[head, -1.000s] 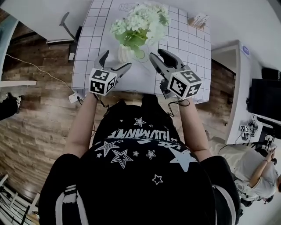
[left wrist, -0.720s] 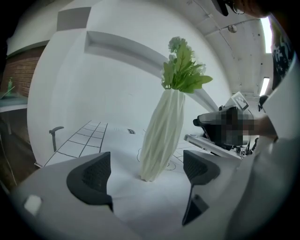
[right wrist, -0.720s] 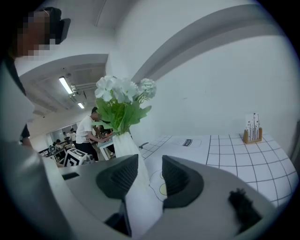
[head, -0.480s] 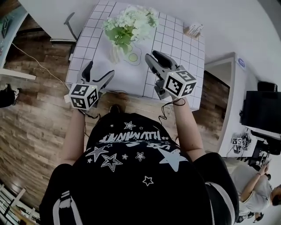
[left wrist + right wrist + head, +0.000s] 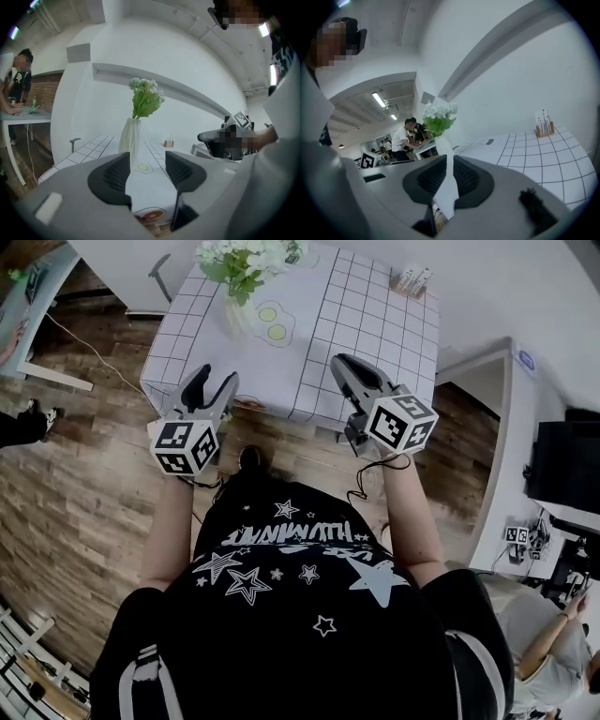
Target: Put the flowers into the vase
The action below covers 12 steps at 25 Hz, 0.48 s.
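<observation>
The flowers (image 5: 246, 257) stand upright in the vase (image 5: 236, 315) at the far left corner of the desk (image 5: 375, 334), so the task looks done. Both grippers hang off the near edge, well apart from the vase. The left gripper (image 5: 213, 383), the nearer one, has just been closing and stands half open and empty. The right gripper (image 5: 340, 364), also just closing, keeps a narrow gap and holds nothing.

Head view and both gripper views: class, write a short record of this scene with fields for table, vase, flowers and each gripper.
Table: white grid-patterned table
Vase: tall white vase, upright on the table's far left part
Flowers: white flowers with green leaves, standing in the vase
Left gripper: jaws apart, just been closing, nothing between them
Right gripper: jaws nearly together, just been closing, nothing between them
</observation>
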### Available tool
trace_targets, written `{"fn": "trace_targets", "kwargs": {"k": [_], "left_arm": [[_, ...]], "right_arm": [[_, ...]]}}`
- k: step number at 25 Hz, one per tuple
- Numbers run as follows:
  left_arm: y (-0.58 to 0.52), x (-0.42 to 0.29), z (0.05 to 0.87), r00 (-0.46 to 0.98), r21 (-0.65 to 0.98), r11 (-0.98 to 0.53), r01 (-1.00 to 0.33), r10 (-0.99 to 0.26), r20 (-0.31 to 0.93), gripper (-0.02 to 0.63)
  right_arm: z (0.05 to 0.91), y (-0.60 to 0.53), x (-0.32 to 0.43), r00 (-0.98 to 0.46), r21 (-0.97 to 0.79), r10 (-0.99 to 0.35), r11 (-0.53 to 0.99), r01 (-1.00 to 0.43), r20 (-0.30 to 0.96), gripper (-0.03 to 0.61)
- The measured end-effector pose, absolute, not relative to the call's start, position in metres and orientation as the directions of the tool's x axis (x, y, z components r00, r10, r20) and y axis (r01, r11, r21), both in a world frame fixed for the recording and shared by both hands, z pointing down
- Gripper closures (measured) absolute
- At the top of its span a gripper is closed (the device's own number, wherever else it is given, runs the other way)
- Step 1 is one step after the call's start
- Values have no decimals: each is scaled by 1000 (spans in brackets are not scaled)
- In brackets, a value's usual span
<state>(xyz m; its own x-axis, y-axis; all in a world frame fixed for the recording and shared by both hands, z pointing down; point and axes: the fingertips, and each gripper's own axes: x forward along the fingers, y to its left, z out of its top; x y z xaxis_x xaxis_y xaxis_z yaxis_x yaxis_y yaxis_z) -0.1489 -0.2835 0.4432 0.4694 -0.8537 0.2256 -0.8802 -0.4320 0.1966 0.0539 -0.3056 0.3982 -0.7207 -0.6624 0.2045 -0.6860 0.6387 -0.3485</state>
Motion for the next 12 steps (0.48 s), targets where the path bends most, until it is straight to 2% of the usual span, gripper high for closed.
{"fn": "trace_targets", "kwargs": {"k": [2, 4, 7, 9, 10, 12], "left_arm": [[-265, -144, 443, 449, 202, -409, -890, -863, 230, 386], [-250, -136, 443, 430, 206, -387, -899, -869, 245, 450], [-226, -119, 437, 407, 189, -368, -910, -878, 252, 496], [-209, -112, 432, 371, 124, -351, -928, -890, 265, 584], [-201, -110, 429, 354, 93, -342, -935, -896, 269, 604], [-183, -107, 425, 342, 67, -337, -939, -899, 274, 604]], "right_arm": [[398, -286, 65, -727, -347, -657, 647, -679, 199, 528], [401, -270, 78, -727, -345, -656, 646, -680, 205, 531], [404, -247, 96, -738, -355, -643, 654, -669, 206, 536], [406, -235, 104, -745, -368, -636, 656, -659, 201, 541], [406, -229, 107, -746, -374, -636, 655, -656, 194, 545], [401, -217, 112, -752, -389, -637, 658, -645, 169, 551]]}}
